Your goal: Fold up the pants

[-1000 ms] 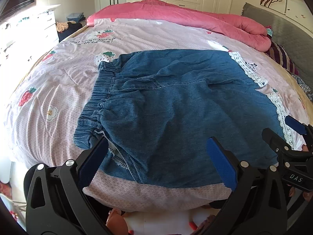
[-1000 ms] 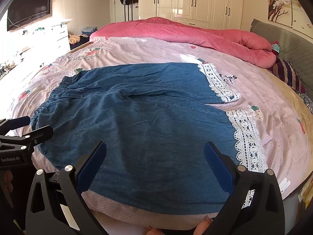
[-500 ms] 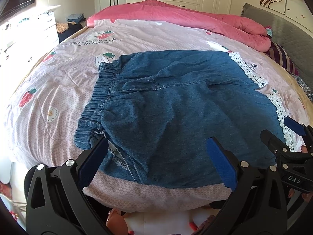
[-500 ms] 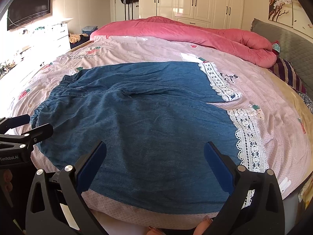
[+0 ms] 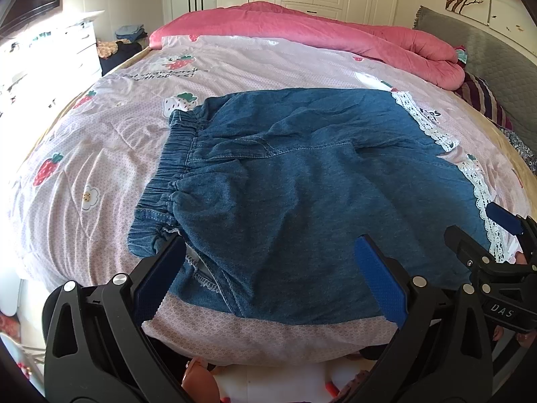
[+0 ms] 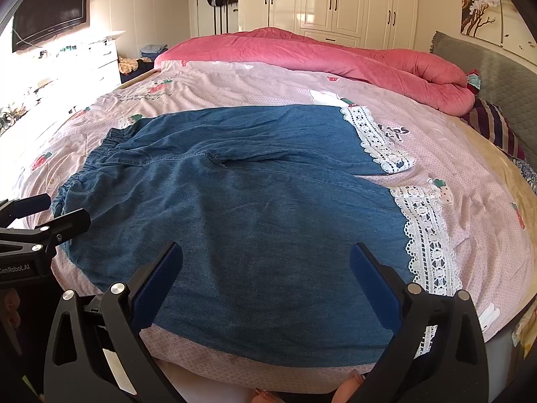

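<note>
Here I hold 2 grippers side by side at the near edge of a bed (image 6: 470, 154); the bed is covered with a pale pink sheet printed with strawberries. A pair of blue denim pants (image 5: 302, 184) lies spread flat across the sheet, close to the near edge; the gathered elastic waistband (image 5: 174, 164) is at the left end, and the 2 legs run to the right, 1 beyond the other. Each leg ends in a band of white lace trim (image 6: 426, 235); the near leg's lace sits just right of my right gripper's view centre.

My left gripper (image 5: 268, 282) has its jaws spread wide, with blue pads (image 5: 381, 282) facing each other; nothing is between them; they hover above the near hem of the pants by the waistband corner, and I cannot tell whether they touch the cloth. My right gripper (image 6: 265, 285) is likewise wide apart and holds nothing; it hangs over the middle of the near leg.

In the right wrist view, the left gripper shows at the far left edge, near the waistband. A rolled pink duvet (image 6: 302, 50) lies along the far side of the bed; white wardrobe doors (image 6: 335, 0) stand behind it; a dark television (image 6: 50, 10) hangs on the left wall.
</note>
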Action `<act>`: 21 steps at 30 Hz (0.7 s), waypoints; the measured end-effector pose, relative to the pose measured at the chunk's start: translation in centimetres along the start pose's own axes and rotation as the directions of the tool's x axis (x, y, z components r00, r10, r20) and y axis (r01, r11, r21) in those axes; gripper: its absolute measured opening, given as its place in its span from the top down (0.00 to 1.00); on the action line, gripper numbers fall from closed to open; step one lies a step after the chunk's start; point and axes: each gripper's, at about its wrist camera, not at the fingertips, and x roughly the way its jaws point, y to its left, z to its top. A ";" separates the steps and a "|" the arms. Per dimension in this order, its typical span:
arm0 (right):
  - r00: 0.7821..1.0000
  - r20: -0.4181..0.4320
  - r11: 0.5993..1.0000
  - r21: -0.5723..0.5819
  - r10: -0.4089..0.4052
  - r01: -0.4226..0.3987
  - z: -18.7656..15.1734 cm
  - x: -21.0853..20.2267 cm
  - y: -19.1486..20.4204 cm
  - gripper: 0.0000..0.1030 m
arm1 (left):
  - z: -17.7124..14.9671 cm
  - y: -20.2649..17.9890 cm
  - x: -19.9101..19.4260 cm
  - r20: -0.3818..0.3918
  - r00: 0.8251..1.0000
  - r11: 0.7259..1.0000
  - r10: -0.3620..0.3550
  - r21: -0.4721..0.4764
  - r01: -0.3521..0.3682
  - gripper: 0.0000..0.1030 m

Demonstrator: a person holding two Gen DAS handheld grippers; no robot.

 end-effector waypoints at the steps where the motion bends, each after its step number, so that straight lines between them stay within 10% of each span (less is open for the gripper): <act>1: 1.000 0.000 1.000 0.002 0.001 -0.001 0.0 0.0 0.0 0.04 | 0.0 -0.1 0.0 0.001 1.000 1.000 0.000 0.001 0.000 0.08; 21: 0.998 -0.031 0.998 -0.015 0.057 -0.057 1.4 3.6 -0.1 0.04 | 2.0 2.9 3.8 -0.020 0.999 0.999 -0.027 -0.037 0.027 0.08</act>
